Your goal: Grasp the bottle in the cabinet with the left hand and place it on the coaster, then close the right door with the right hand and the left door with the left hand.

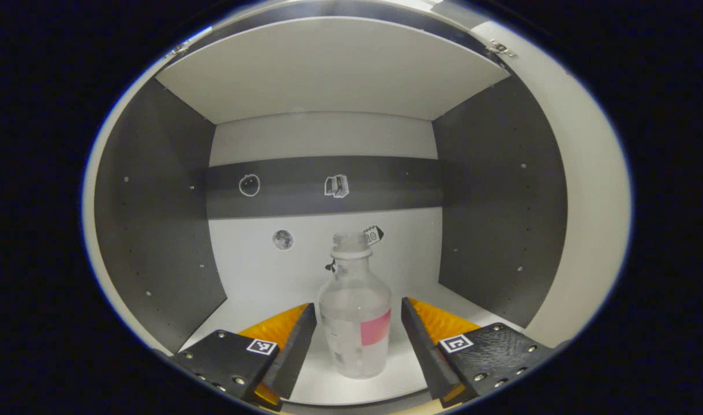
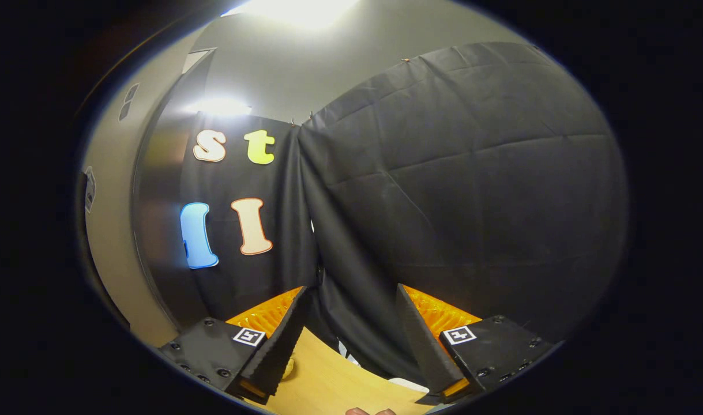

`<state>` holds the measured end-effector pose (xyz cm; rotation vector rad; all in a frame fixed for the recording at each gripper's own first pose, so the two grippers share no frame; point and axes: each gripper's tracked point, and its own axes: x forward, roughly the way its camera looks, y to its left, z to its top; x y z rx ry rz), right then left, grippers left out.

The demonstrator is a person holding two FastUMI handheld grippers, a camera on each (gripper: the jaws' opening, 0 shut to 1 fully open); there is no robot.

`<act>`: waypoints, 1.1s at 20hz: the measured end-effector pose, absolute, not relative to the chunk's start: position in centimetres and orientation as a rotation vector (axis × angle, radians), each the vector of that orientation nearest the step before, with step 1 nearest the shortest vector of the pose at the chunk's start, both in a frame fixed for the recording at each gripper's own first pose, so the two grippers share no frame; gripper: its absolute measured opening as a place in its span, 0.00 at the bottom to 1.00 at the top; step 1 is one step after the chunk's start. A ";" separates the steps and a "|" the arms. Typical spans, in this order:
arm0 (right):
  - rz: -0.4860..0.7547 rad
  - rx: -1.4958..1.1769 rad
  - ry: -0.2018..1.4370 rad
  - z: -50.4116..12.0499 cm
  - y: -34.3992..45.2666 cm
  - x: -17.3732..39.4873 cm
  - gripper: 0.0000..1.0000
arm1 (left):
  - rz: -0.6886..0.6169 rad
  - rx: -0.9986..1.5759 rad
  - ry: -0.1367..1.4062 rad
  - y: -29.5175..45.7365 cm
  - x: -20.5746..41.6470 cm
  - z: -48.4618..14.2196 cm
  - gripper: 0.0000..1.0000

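Left gripper [image 1: 358, 340]: fingers spread apart, one on each side of the bottle's lower body, with a narrow gap showing on both sides; whether either pad touches the bottle I cannot tell.
Bottle [image 1: 356, 323]: upright on the white floor of the cabinet, between the left gripper's fingers; clear and frosted, with a pink patch on its label and a wide ribbed neck.
Cabinet [image 1: 155, 219]: open toward the camera, with dark grey side walls, a white ceiling panel and a white back crossed by a dark band.
Stickers [image 1: 336, 186]: several small ones on the back wall, some on the dark band, some on the white below it, behind the bottle.
Right gripper [image 2: 351, 340]: fingers apart with nothing between them, held above a light wooden table [image 2: 328, 380].
Cloth wall [image 2: 472, 190]: black, hanging in folds beyond the table edge.
Ceiling light [image 2: 299, 8]: bright, far up above the cloth.
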<state>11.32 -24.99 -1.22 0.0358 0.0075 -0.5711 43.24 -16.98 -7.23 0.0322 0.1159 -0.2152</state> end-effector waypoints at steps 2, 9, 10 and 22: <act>-0.561 0.026 0.006 -1.1 -25.1 11.8 0.96 | -0.216 0.038 0.119 -17.1 43.7 -7.6 0.86; -0.553 0.016 0.009 -1.7 -25.7 12.1 0.92 | -0.213 -0.002 0.127 -17.2 44.2 -7.8 0.69; -0.551 0.023 0.014 -2.0 -25.6 12.0 0.96 | -0.221 -0.011 0.127 -17.2 44.0 -7.7 0.69; -0.463 0.031 0.047 -2.7 -23.4 10.7 0.96 | -0.234 0.033 0.007 -14.8 35.5 -1.4 0.68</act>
